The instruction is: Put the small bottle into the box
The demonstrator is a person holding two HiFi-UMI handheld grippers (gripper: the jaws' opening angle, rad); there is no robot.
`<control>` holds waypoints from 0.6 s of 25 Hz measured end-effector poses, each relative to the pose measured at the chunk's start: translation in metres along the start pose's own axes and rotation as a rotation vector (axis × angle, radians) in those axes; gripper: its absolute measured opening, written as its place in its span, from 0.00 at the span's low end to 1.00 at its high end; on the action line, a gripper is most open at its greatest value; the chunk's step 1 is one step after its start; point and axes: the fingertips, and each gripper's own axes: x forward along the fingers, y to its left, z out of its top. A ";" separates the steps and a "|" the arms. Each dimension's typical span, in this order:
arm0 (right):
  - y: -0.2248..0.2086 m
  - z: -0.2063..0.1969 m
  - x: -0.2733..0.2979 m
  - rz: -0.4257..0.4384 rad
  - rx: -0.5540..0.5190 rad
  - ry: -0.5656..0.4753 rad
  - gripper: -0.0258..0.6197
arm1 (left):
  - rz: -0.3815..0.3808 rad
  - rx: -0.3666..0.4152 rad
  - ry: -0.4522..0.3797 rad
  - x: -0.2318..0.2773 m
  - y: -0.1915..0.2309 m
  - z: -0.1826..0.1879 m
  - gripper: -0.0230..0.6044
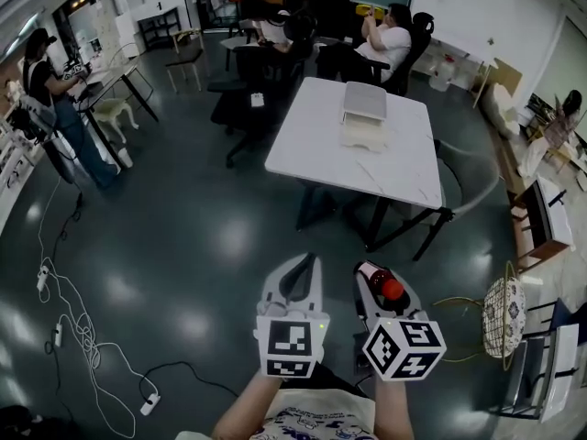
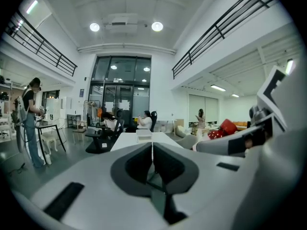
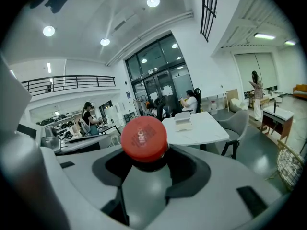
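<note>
Bottle in my right claw, box far across the floor.

My right claw (image 1: 383, 282) pinches the small bottle (image 3: 144, 138) just under its red cap. My left claw (image 1: 301, 278) is pressed together on nothing. The box (image 1: 364, 113) sits on the white table (image 1: 316, 149), well apart from me. I judge a jolt or slackened pinch while carrying could let the smooth bottle slip out.

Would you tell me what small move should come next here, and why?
Probably carry the small bottle forward toward the white table. The right gripper is shut on it, while the box sits on that table well ahead, out of reach. The left gripper is shut and empty.
</note>
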 end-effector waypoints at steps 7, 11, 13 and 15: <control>-0.030 0.019 0.038 0.015 0.011 0.006 0.40 | 0.012 -0.003 0.013 0.049 0.000 0.005 0.07; -0.041 0.023 0.059 0.018 0.028 0.029 0.40 | 0.013 -0.004 0.031 0.072 0.004 0.007 0.07; -0.045 0.026 0.071 0.020 0.031 0.037 0.40 | 0.013 -0.006 0.037 0.085 0.008 0.008 0.07; -0.050 0.030 0.085 0.019 0.033 0.041 0.40 | 0.012 -0.007 0.042 0.100 0.013 0.009 0.07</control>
